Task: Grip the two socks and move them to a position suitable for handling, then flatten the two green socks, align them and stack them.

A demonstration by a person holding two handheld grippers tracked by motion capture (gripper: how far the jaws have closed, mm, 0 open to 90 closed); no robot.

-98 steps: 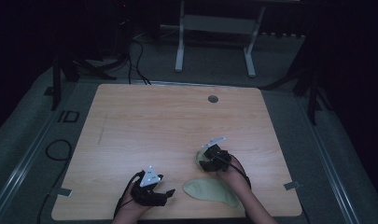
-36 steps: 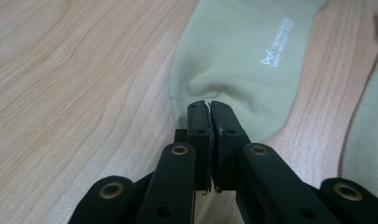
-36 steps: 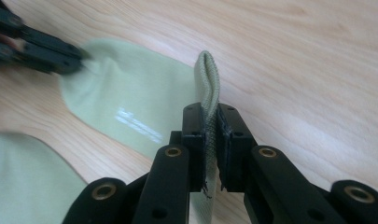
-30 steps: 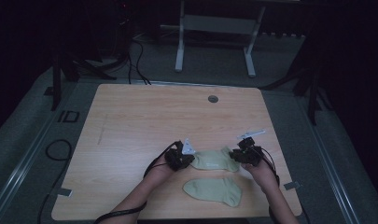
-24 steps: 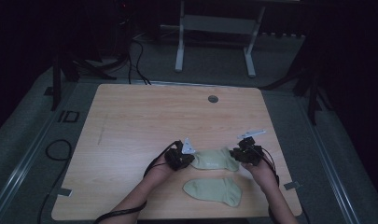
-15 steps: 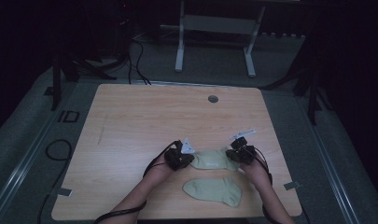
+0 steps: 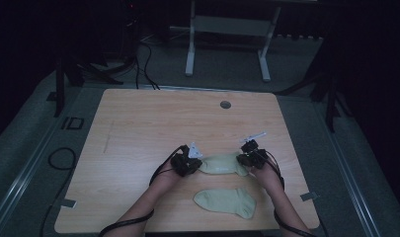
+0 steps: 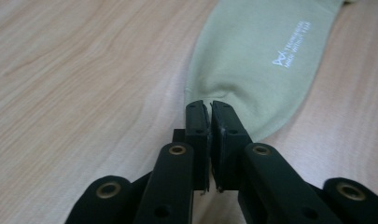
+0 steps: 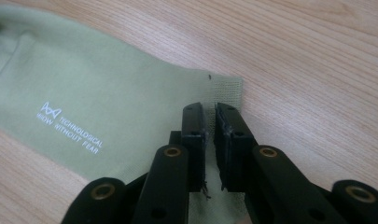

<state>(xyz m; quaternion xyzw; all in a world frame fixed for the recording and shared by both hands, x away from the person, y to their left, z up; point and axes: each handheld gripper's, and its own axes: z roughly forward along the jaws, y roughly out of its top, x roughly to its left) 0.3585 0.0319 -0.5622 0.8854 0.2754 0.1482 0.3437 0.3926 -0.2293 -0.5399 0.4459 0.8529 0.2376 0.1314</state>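
Observation:
A pale green sock [image 7: 221, 164] lies stretched across the wooden table [image 7: 138, 123] between my two grippers. My left gripper [image 7: 187, 162] is shut on its rounded toe end; the left gripper view shows the sock [image 8: 256, 60] pinched at my gripper [image 8: 210, 106]. My right gripper [image 7: 249, 156] is shut on the ribbed cuff; in the right gripper view the sock [image 9: 107, 88], with white lettering, runs left from my gripper [image 9: 211, 112]. A second matching sock [image 7: 226, 201] lies flat nearer the front edge.
A round grey cable hole [image 7: 225, 104] sits near the table's far edge. White stand legs [image 7: 190, 54] rise from the floor behind the table. Black cables [image 7: 59, 158] lie on the floor at the left. Bare wood spreads over the table's left and far parts.
Both grippers left the front edge and took hold of one sock at its two ends. In the last second my right gripper has shifted a little left toward the left one.

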